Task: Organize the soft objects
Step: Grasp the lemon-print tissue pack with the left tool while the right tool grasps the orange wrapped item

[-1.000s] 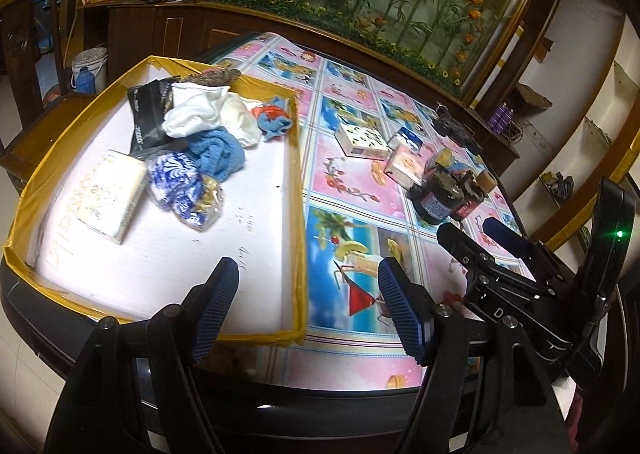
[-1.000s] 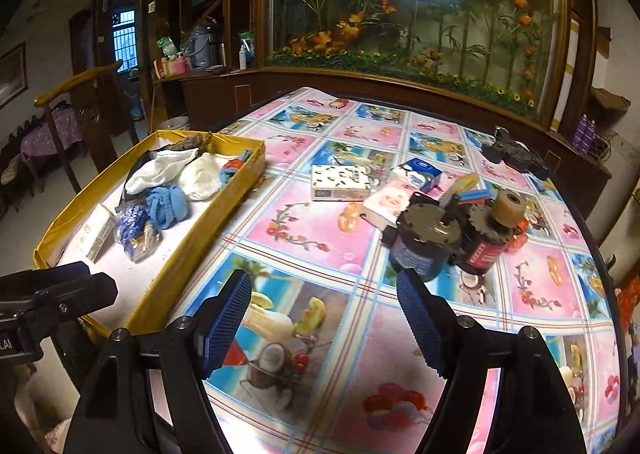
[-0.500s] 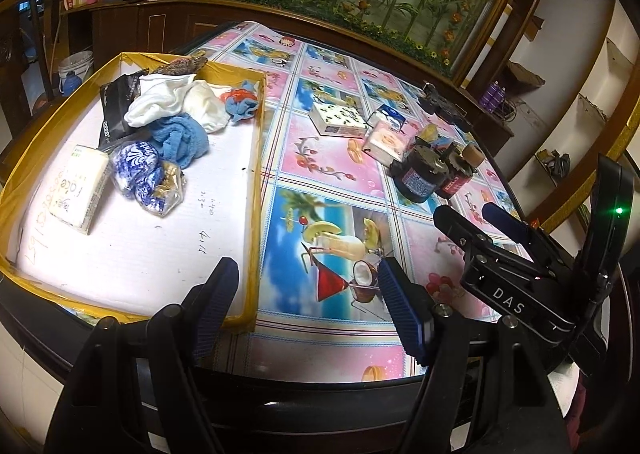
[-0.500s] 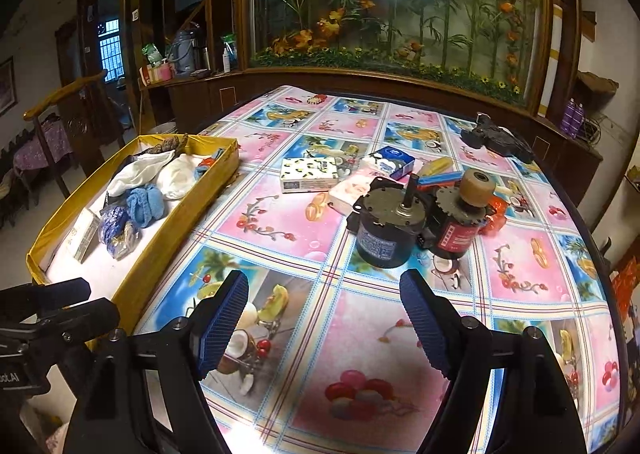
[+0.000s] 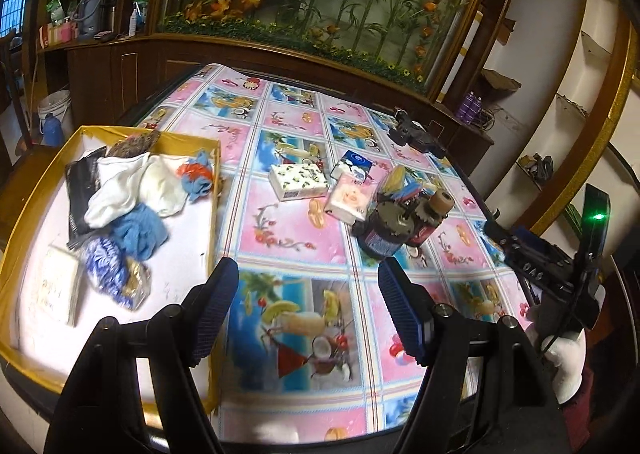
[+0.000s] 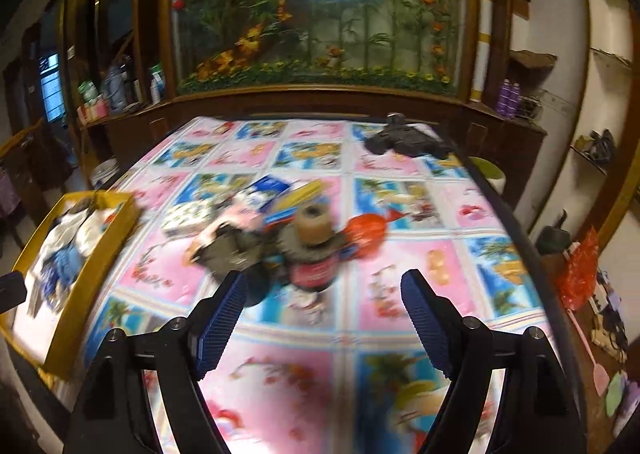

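Observation:
A yellow-rimmed box [image 5: 214, 190] at the table's left holds soft things: white cloths [image 5: 120, 186], a blue cloth [image 5: 140, 230], a blue-and-orange piece [image 5: 198, 176], a black pouch [image 5: 80, 182], a blue-patterned bag [image 5: 106, 266] and a white tissue pack [image 5: 58, 290]. On the tablecloth lie a leaf-print tissue pack [image 5: 298, 182], a blue pack [image 5: 352, 164] and a pink pack [image 5: 352, 200]. My left gripper [image 5: 307, 274] is open and empty above the table's near edge, beside the box. My right gripper [image 6: 324, 286] is empty, its jaws opening, just short of two motors [image 6: 312, 250]. That view is blurred.
Two dark motors [image 5: 396, 224] stand right of the tissue packs, with a red net bag [image 6: 366, 232] behind them. A black device [image 5: 416, 136] lies at the far right edge. A planter wall and wooden cabinets close off the back. The right gripper's body [image 5: 536, 258] shows at right.
Both grippers moved right across the table, away from the box. The right one now faces the motors, and its jaws stand wider. The left jaws are unchanged.

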Action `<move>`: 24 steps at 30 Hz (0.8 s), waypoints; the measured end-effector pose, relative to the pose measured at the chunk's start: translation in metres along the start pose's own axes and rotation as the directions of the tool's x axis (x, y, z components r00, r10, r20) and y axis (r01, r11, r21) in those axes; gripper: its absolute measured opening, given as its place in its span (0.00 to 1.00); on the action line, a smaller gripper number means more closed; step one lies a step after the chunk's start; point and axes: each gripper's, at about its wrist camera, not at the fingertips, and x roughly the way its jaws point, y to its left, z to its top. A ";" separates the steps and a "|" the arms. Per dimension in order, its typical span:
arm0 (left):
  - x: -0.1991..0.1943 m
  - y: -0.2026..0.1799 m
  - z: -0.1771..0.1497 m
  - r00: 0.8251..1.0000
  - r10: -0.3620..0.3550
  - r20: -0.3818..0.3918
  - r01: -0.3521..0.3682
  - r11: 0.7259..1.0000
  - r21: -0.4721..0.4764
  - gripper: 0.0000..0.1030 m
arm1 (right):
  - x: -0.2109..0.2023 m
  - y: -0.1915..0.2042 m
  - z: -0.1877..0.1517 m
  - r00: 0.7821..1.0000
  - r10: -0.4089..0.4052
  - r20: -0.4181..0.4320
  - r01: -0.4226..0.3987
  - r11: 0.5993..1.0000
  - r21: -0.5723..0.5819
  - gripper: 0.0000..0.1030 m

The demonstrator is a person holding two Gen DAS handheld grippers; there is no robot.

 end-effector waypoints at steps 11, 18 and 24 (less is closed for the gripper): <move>0.062 0.001 0.017 0.993 -0.030 -0.116 0.020 0.997 -0.080 0.70 | 0.073 -0.082 0.014 0.999 0.004 -0.033 0.005 0.968 0.252 0.82; 0.114 0.002 0.047 0.987 -0.004 -0.158 -0.012 0.995 -0.096 0.70 | 0.117 -0.098 0.008 0.999 0.022 -0.025 -0.013 0.951 0.307 0.82; 0.168 0.009 0.078 0.985 -0.008 -0.174 -0.023 0.985 -0.173 0.70 | 0.123 -0.110 0.002 0.999 0.024 -0.034 -0.012 0.945 0.328 0.82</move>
